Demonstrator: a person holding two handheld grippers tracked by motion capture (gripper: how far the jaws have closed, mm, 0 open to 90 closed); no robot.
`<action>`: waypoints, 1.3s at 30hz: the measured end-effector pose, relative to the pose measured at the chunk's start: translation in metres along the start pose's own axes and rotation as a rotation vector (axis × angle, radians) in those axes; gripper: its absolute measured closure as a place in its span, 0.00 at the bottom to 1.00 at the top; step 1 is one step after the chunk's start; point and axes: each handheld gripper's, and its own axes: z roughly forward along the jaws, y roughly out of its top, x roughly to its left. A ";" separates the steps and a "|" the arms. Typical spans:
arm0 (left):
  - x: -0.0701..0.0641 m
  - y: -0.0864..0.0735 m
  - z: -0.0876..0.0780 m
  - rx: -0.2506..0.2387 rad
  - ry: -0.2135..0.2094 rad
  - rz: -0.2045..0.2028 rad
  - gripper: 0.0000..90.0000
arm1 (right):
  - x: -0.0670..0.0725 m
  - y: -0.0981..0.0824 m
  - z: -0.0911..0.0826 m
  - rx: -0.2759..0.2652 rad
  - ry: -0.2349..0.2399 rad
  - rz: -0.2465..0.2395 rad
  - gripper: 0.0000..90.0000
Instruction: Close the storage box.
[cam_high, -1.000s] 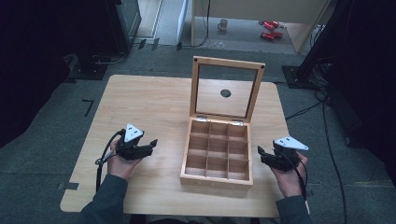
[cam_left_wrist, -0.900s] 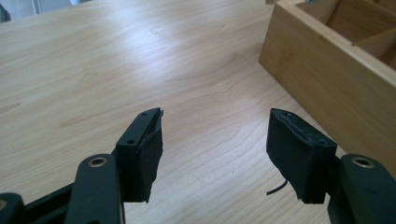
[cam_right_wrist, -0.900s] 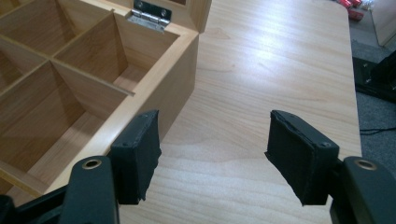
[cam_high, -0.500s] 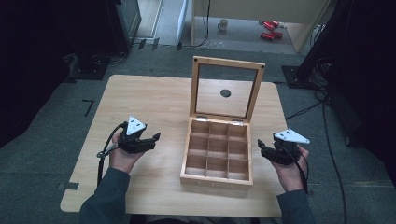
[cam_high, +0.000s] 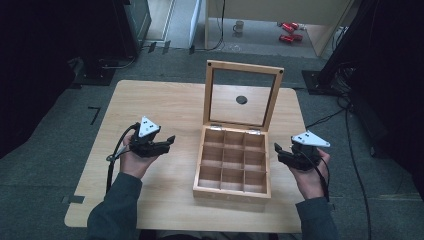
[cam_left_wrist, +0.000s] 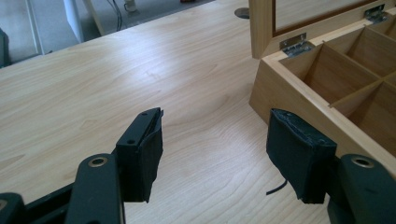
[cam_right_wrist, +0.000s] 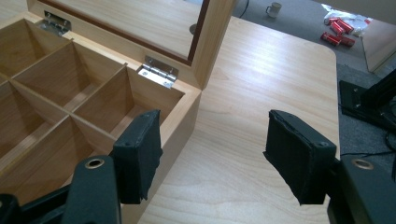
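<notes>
A wooden box (cam_high: 232, 162) with several empty compartments stands on the right half of the table. Its glass-paned lid (cam_high: 242, 95) stands open and upright at the back. My left gripper (cam_high: 167, 142) hovers over the table left of the box, pointing toward it, jaws open and nothing between them. In the left gripper view the gripper (cam_left_wrist: 217, 140) faces bare tabletop, with the box's near corner (cam_left_wrist: 280, 88) just right. My right gripper (cam_high: 279, 150) hovers at the box's right side, open and empty. In the right gripper view the gripper (cam_right_wrist: 215, 140) spans the box's right wall (cam_right_wrist: 184, 121).
The light wooden table (cam_high: 165, 105) has rounded corners and bare room left of the box. A small black disc (cam_high: 241, 99) lies on the table behind the lid. On the floor beyond are a mug (cam_high: 239, 25) and red items (cam_high: 287, 32). Dark equipment flanks both sides.
Both hands have lifted a little and drifted slightly away from the table's near edge. The box and lid have not moved.
</notes>
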 end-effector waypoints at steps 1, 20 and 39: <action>0.000 0.002 0.000 -0.009 -0.006 -0.005 0.42 | 0.000 0.003 0.000 -0.001 0.000 0.000 0.40; 0.007 0.021 0.007 -0.015 -0.003 -0.009 0.44 | -0.005 0.027 0.005 -0.019 -0.007 -0.015 0.43; 0.006 0.047 0.017 -0.036 -0.020 -0.003 0.47 | -0.008 0.047 0.013 -0.037 -0.016 -0.016 0.45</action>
